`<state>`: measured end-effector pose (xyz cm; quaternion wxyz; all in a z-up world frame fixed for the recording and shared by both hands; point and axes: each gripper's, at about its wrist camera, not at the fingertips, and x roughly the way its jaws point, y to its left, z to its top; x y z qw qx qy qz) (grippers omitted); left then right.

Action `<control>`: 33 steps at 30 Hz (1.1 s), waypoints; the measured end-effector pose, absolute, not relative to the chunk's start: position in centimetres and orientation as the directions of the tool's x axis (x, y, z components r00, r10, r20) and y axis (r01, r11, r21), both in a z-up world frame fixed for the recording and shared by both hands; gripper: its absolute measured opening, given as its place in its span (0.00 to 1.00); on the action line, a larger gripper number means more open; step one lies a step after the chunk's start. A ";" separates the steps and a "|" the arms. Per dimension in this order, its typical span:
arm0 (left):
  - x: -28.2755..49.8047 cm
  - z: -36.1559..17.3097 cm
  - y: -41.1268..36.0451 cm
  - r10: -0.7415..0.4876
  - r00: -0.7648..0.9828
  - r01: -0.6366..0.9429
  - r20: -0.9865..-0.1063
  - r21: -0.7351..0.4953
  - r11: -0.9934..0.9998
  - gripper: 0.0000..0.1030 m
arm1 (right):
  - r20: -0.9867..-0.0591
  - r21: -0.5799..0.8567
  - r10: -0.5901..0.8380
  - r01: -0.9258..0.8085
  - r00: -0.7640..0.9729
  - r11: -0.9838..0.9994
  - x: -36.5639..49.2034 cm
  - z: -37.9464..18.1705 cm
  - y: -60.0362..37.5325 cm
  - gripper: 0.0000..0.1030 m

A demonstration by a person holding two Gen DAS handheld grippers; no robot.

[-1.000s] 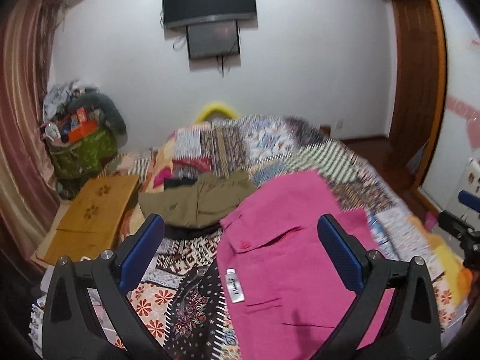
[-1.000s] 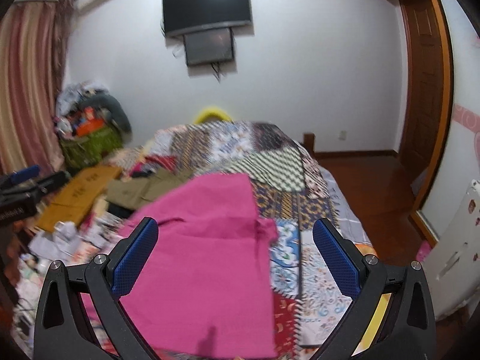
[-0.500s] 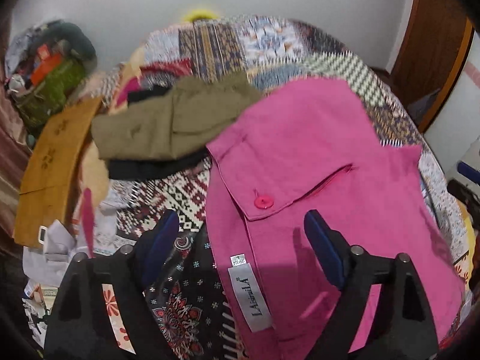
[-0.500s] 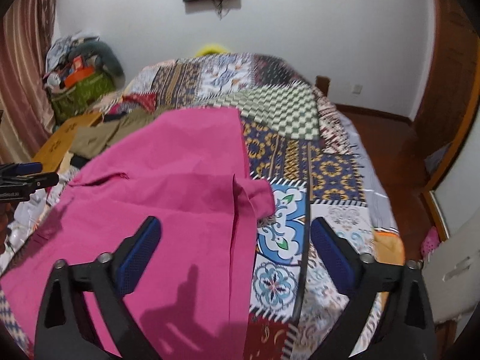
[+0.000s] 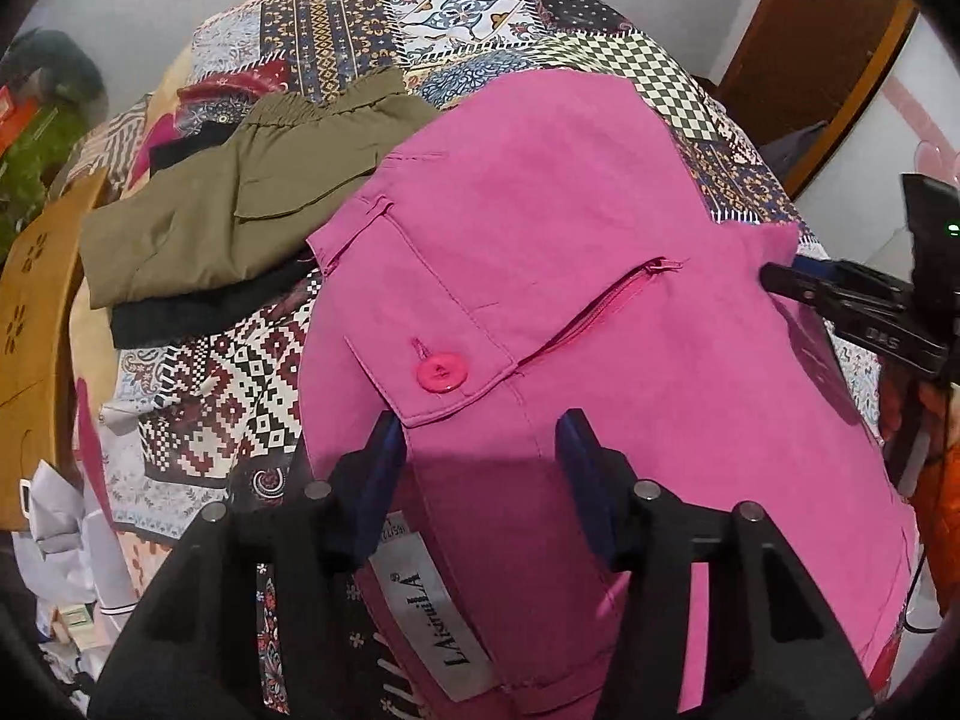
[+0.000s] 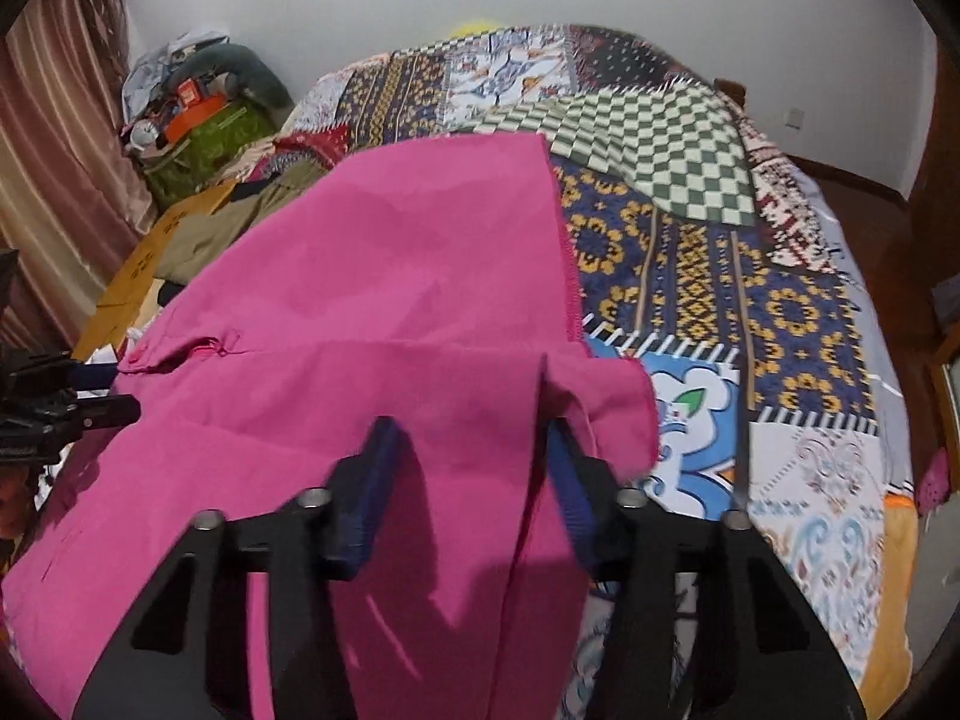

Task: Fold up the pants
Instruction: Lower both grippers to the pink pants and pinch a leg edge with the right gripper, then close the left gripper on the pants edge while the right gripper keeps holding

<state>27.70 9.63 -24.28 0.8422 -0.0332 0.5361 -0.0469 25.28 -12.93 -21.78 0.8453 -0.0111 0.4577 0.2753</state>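
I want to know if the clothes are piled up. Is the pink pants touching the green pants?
Touching. The left wrist view shows the bright pink cotton pants overlapping the edge of the folded olive-green pants, with no quilt showing between them.

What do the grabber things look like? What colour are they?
Both look the same. The left gripper and the right gripper are black frames shaped like a wide V, with round silver bolts. Each has two flat blue fingers with ribbed pads. No sleeves or hands show.

The bright pink cotton pants (image 5: 570,228) lie spread flat across the middle of the frame, waistband nearest, round pink button (image 5: 441,373) fastened, zip partly open, white label (image 5: 432,618) showing at lower centre.
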 end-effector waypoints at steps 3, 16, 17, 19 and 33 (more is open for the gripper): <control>27.7 -24.4 9.9 -0.095 0.430 0.041 -0.898 -0.086 0.995 0.52 | -0.793 0.238 0.456 -0.484 0.403 0.842 26.2 -22.7 -12.4 0.23; 27.3 -24.2 11.1 -0.042 0.447 -0.003 -0.894 -0.049 0.999 0.57 | -0.842 0.179 0.387 -0.482 0.376 0.857 26.4 -24.0 -12.9 0.05; 27.3 -24.0 11.3 -0.039 0.438 -0.015 -0.898 -0.051 0.999 0.57 | -0.841 0.172 0.387 -0.491 0.379 0.854 26.2 -23.6 -12.9 0.06; 27.3 -23.4 11.4 -0.013 0.439 -0.024 -0.898 -0.027 0.999 0.57 | -0.834 0.174 0.397 -0.500 0.383 0.848 25.8 -22.5 -13.3 0.06; 31.1 -22.6 14.4 -0.082 0.424 -0.060 -0.902 -0.118 0.991 0.57 | -0.753 0.124 0.375 -0.443 0.540 0.888 26.8 -17.4 -15.5 0.64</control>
